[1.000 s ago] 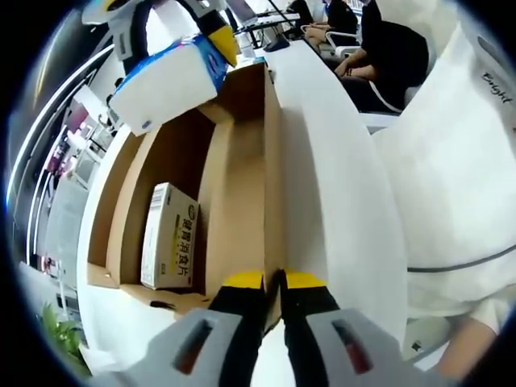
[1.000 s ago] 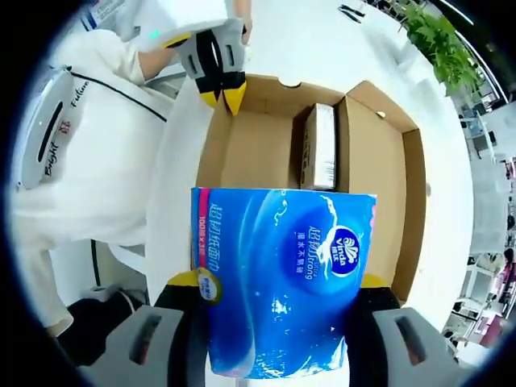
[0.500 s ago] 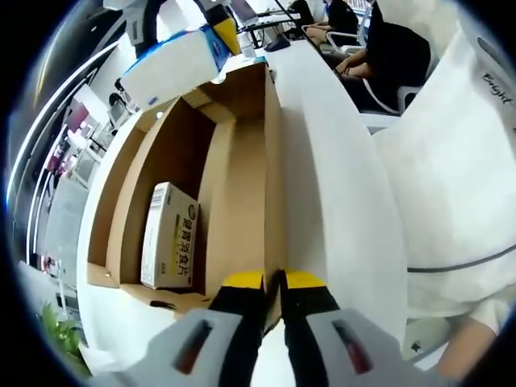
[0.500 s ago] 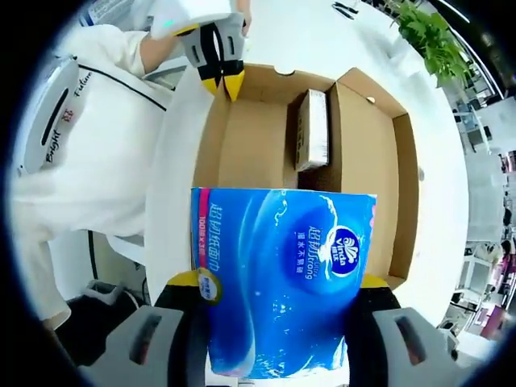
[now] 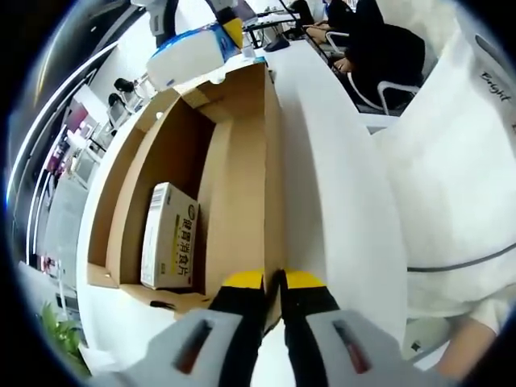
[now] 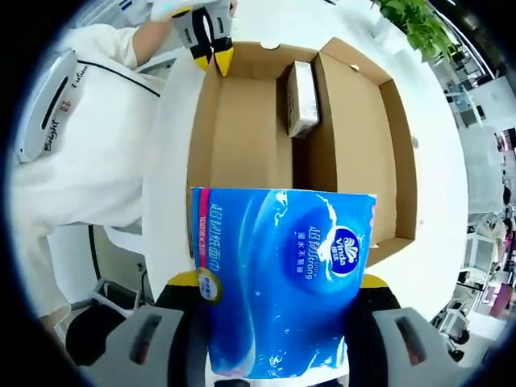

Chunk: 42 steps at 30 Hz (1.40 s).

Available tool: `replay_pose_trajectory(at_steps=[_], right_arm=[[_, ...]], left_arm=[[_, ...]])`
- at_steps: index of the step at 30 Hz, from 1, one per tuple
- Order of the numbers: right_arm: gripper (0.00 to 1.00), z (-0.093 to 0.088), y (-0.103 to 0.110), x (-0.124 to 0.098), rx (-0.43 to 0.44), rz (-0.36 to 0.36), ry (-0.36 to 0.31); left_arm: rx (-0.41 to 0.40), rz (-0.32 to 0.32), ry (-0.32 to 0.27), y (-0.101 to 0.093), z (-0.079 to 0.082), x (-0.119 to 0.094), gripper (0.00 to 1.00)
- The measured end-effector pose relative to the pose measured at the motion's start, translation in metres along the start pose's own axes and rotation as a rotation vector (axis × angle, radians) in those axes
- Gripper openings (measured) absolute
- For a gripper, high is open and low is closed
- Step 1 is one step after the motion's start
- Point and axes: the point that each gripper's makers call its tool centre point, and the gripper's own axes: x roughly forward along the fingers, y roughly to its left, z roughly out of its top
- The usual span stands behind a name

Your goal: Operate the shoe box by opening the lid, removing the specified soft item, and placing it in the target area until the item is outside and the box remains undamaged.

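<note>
In the lower middle of the right gripper view, a blue plastic-wrapped tissue pack [image 6: 282,282] sits clamped between the yellow-tipped jaws of the right gripper [image 6: 278,284], which press on its two sides. The glossy wrapper carries a round "Vinda" logo, white Chinese characters down its left edge beside a pink stripe, and "100" in small print; the finer text is too small to read. Behind the pack, in the upper middle of that view, lies the open shoe box [image 6: 355,137], plain brown corrugated cardboard with a flat lid panel at left and a deeper tray at right. A small white carton [image 6: 301,98] lies inside, against the fold between them. At the upper left, the left gripper [image 6: 212,50] pinches the box's edge, next to a person in a white garment [image 6: 89,153] lettered "Bright" and "Future".

In the left gripper view, the black jaws with yellow tips stand nearly shut at the bottom centre on the thin cardboard edge of the box, which stretches away up the frame. The small carton, at left centre, bears green Chinese characters. At the top, the tissue pack is held up beyond the box's far end, outside it. The white tabletop [image 5: 339,185] runs along the right.
</note>
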Motion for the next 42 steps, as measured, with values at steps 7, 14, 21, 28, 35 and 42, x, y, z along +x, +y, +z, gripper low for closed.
replay_pose_trajectory(at_steps=[7,14,21,28,35,42], right_arm=[[0.67,-0.017,0.002,0.004,0.017,0.006,0.029],[0.67,-0.026,0.001,0.000,0.027,-0.011,0.031],[0.67,-0.036,0.001,0.001,0.035,-0.027,0.037],[0.67,-0.055,0.001,0.000,0.051,-0.033,0.054],[0.67,-0.069,0.004,0.002,0.076,-0.037,0.062],[0.68,-0.077,0.005,0.006,0.079,-0.039,0.068]], left_arm=[[-0.001,-0.003,0.002,0.000,0.000,0.000,0.06],[-0.001,-0.004,0.004,0.000,-0.001,0.000,0.06],[0.000,0.001,0.003,0.000,-0.001,0.000,0.06],[-0.002,-0.001,0.002,0.000,0.000,0.000,0.06],[-0.005,0.000,0.002,0.000,0.000,0.000,0.06],[-0.003,0.002,0.003,0.000,-0.001,0.000,0.06]])
